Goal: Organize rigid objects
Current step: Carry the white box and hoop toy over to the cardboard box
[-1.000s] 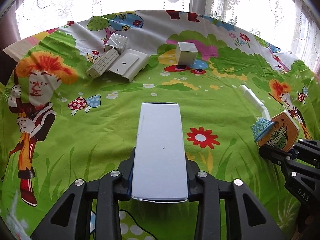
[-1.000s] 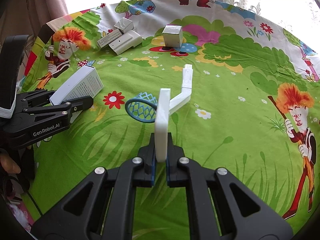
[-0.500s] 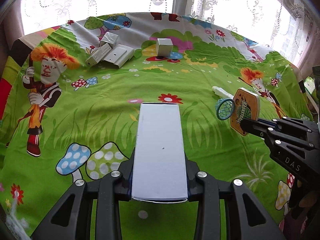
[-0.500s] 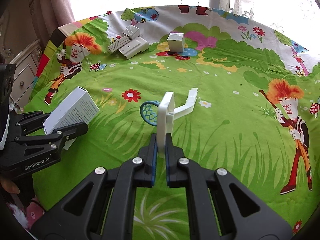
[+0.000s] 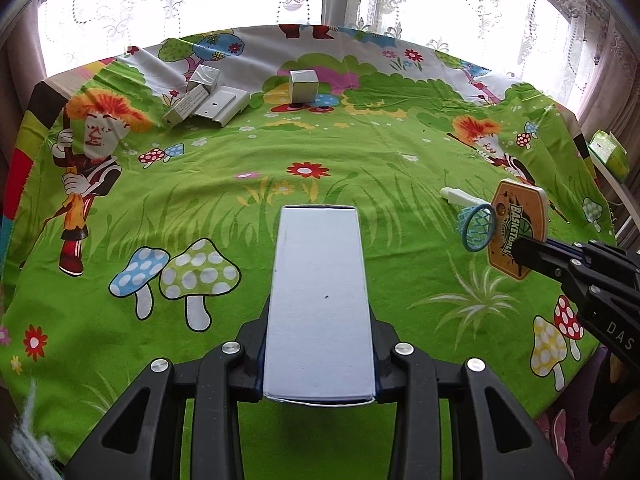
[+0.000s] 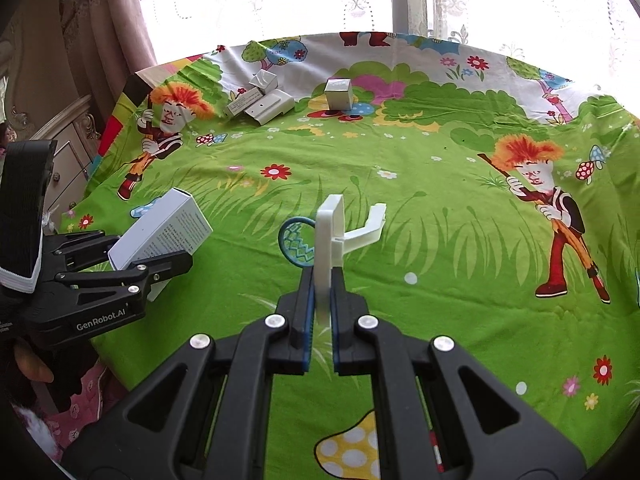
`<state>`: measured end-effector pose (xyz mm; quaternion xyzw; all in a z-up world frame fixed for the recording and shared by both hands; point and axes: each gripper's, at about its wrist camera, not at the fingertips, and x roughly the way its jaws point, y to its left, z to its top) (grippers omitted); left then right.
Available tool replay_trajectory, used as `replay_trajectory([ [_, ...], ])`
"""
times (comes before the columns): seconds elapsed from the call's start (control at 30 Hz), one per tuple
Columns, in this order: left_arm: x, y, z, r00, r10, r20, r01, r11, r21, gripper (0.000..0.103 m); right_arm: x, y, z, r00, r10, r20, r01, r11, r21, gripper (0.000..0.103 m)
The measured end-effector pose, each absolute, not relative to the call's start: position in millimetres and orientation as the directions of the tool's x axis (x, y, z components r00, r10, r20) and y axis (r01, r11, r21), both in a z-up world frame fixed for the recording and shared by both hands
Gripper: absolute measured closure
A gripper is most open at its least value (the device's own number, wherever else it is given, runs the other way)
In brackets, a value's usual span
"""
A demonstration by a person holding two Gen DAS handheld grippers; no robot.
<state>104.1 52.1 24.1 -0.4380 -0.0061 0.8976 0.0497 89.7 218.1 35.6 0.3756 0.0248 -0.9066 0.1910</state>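
Observation:
My left gripper is shut on a white rectangular box, pads pressing its long sides, and holds it clear above the green cartoon cloth. From the right wrist view this box tilts up in the left gripper at the left edge. My right gripper is shut on the thin white backboard of a toy basketball hoop with a blue net. The left wrist view shows the hoop's orange printed face in the right gripper, off the cloth.
At the far left of the cloth lie a flat white case, a small labelled box and a silvery box. A silvery cube stands at far centre. A cabinet stands left of the table; lace curtains hang behind.
Both grippers have drawn back toward the near edge of the table and risen a little, each still holding its object. The far boxes now look smaller and more cloth shows.

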Motion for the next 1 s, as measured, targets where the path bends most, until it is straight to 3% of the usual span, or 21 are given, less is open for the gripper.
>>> replay_trajectory([
  [1.0,148,190,38,-0.541,0.247,-0.804,-0.414,-0.910,-0.001,0.066,187,333,72,-0.752,-0.247,-0.611,0.190,-0.969,0.158,0.094],
])
